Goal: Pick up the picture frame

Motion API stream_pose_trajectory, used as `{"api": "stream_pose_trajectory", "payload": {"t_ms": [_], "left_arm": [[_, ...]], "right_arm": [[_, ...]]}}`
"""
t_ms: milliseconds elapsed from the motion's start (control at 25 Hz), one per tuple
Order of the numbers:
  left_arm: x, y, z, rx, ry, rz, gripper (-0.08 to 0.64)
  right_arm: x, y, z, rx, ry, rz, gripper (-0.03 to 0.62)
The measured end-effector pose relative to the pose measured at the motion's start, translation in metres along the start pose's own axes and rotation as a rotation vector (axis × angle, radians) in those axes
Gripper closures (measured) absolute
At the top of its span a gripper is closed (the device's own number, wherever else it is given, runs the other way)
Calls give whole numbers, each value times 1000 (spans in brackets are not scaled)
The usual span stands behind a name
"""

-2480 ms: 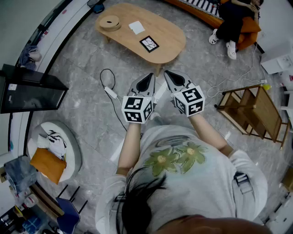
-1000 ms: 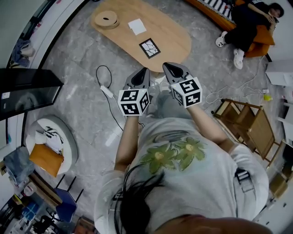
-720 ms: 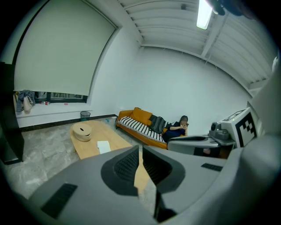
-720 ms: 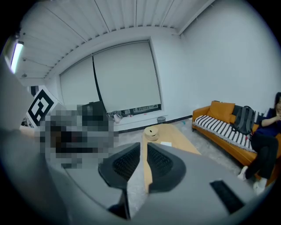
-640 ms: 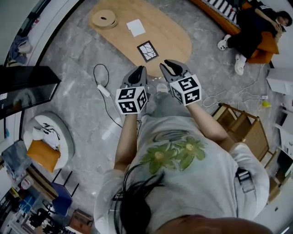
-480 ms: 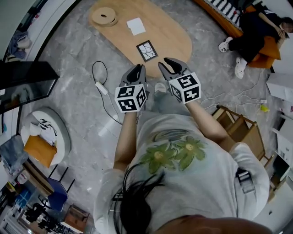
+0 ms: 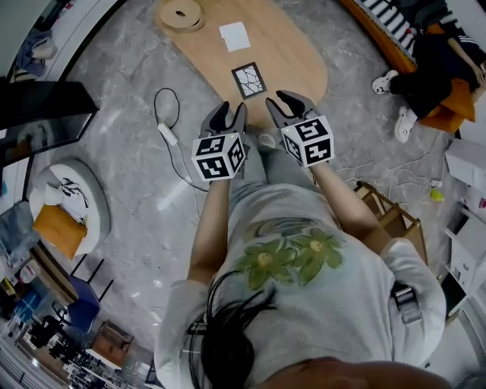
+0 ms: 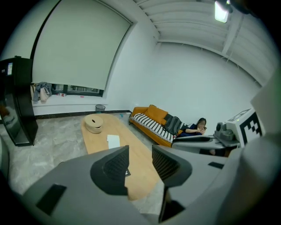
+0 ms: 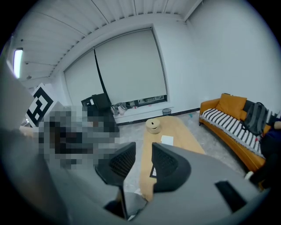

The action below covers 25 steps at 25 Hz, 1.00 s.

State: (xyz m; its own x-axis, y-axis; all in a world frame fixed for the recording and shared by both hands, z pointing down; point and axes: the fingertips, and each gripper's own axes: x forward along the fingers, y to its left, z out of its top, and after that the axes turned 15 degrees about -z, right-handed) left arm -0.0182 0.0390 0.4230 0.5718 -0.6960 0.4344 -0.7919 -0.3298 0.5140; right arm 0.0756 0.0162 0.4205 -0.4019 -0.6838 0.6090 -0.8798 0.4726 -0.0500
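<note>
The picture frame (image 7: 248, 80), small and black with a cracked-looking white image, lies flat on the oval wooden table (image 7: 292, 45) near its front end. Both grippers hover side by side just short of that end, apart from the frame. My left gripper (image 7: 225, 115) is open; its jaws have just been opening with nothing between them. My right gripper (image 7: 291, 101) is open too, its jaws also just opened and empty. A sliver of the frame (image 8: 127, 172) shows past the jaws in the left gripper view, and the frame (image 9: 153, 171) shows the same way in the right gripper view.
A round wooden box (image 7: 181, 14) and a white paper (image 7: 235, 36) lie farther back on the table. A cable with a plug block (image 7: 165, 133) trails on the floor at left. A sofa with a seated person (image 7: 437, 72) is at right, a wooden rack (image 7: 383, 216) nearby.
Both grippers have moved forward and down toward the table's front end, and both jaws went from shut to open. The table now lies closer below them.
</note>
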Motion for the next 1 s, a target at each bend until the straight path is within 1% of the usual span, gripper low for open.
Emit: {"api": "stream_pose_trajectory", "payload": {"t_ms": [320, 440, 560, 800, 1000], "left_arm": [[25, 23, -10, -54, 38, 20, 396], [34, 34, -10, -70, 44, 37, 394], [46, 46, -11, -83, 62, 39, 390], [68, 68, -32, -122, 135, 22, 380], [80, 86, -46, -149, 169, 20, 379]], "right_arm": [[30, -11, -5, 0, 42, 15, 489], [43, -16, -6, 12, 63, 25, 482], [55, -19, -9, 18, 88, 41, 468], [83, -25, -26, 10, 155, 56, 454], [107, -27, -44, 17, 198, 67, 454]]}}
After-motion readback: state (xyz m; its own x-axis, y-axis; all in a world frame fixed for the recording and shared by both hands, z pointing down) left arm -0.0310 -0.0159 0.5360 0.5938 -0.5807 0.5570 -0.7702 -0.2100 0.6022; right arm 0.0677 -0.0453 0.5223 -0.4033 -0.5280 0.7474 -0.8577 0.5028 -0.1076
